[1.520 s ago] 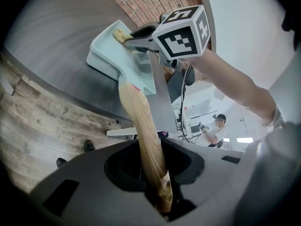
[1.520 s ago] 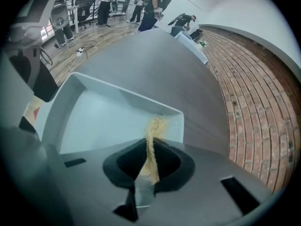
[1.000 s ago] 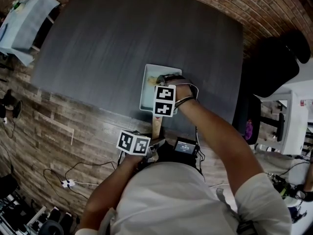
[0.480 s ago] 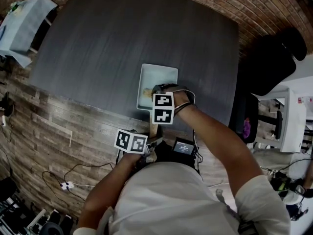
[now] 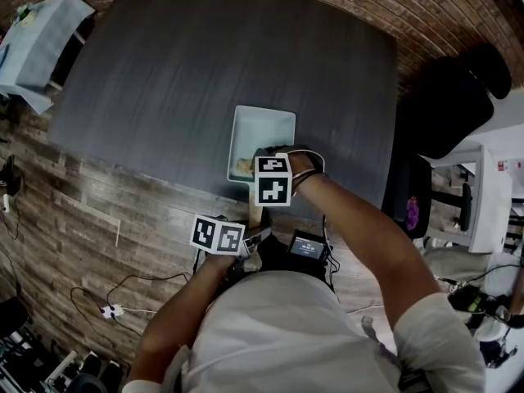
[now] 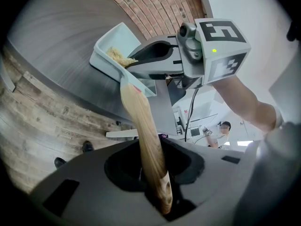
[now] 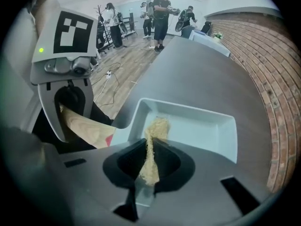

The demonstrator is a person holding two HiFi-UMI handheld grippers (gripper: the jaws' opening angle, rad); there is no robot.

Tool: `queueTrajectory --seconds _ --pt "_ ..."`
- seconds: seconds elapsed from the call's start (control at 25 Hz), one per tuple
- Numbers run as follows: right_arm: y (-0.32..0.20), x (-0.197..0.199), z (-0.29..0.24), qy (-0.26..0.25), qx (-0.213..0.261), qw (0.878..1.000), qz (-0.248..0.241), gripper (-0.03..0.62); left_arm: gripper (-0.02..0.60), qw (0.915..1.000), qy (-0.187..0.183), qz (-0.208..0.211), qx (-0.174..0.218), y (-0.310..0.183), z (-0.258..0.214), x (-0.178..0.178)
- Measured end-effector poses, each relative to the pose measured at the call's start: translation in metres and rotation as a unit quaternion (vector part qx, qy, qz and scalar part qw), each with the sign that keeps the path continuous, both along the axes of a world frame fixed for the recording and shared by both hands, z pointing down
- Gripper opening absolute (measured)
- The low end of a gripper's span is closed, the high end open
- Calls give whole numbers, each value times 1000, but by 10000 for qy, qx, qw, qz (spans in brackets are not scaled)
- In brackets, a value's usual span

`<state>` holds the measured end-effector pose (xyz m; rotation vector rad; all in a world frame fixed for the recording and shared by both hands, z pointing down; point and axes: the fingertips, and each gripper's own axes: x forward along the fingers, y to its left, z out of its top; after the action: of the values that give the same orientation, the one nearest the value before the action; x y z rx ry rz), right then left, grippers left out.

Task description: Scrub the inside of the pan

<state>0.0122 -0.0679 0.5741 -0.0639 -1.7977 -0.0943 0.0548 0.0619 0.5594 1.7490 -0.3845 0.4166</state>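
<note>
A pale blue rectangular pan (image 5: 268, 128) sits at the near edge of the dark grey table (image 5: 196, 64), its wooden handle (image 6: 140, 119) reaching out past that edge toward the person. The left gripper (image 6: 156, 175) has the handle's near end clamped between its 2 jaws, which stand only partly apart, closed against the wood. A small red mark (image 6: 137, 90) shows where the handle meets the pan.

The right gripper (image 7: 149, 167) points steeply down into the pan from above. Its jaws are nearly together, pinching a tan fibrous scrub pad (image 7: 154, 142) that hangs from them as a thin strip. The pad's lower end spreads out on the pan floor in the near-left part of the pan, close to the handle side. The rest of the pan floor, to the right and far side, is bare.

The 2 grippers are close together, the right just beyond the left. A brick wall (image 5: 442, 15) runs beyond the table's far edge, and a wood-plank floor (image 5: 90, 211) lies to the left.
</note>
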Motion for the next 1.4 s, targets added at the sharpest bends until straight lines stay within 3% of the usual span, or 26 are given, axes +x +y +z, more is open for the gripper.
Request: queueTrajectory --seconds 0.4,0.6,0.8,1.0,1.2,1.4 --pt "13 0 -11 -370 -1163 9920 307 49 109 9999 -58 -60 83 0 0 -1" --pt "10 5 -16 -380 -1221 9911 375 48 109 9999 -79 -62 99 0 1 -1" --pt "-17 12 -32 -453 -669 9960 369 49 109 9999 -61 -103 99 0 2 -1" --pt "-63 34 -41 -159 338 9984 415 49 109 9999 -64 -102 101 -1 1 0" --pt "-101 54 -41 364 1548 9873 54 49 106 9998 -38 -200 53 -1 1 0" --pt "-119 65 -38 691 2199 9731 11 49 101 9995 -49 -309 27 -1 1 -1"
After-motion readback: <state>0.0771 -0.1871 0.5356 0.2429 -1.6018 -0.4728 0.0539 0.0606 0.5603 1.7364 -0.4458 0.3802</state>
